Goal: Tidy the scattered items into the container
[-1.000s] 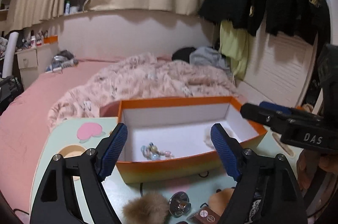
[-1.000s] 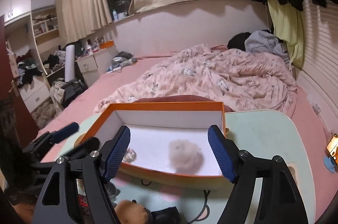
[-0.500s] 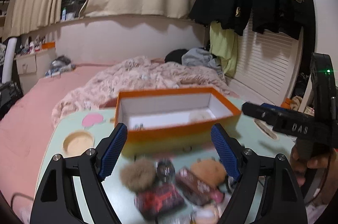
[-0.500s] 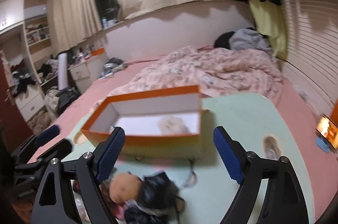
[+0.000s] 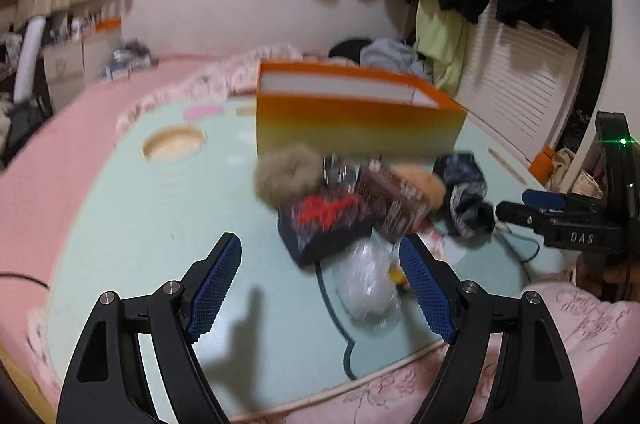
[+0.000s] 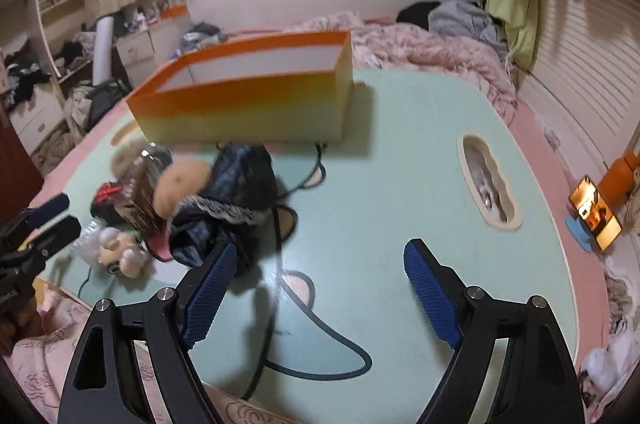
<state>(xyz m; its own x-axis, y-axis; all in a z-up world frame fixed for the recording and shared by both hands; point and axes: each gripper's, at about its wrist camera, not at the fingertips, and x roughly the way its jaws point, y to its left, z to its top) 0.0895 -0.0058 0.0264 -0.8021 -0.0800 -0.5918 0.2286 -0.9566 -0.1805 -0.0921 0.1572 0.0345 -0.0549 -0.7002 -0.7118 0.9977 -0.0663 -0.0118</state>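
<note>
Clutter before orange box

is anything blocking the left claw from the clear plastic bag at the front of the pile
Nothing visible does. The left claw is open and empty, and the clear plastic bag lies on the green table just ahead, toward its right pad, nearer than the rest of the pile.

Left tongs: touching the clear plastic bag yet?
Apart. In the left wrist view, the left tongs stand open over bare table, and the clear plastic bag lies between the fingers, touching neither pad.
</note>
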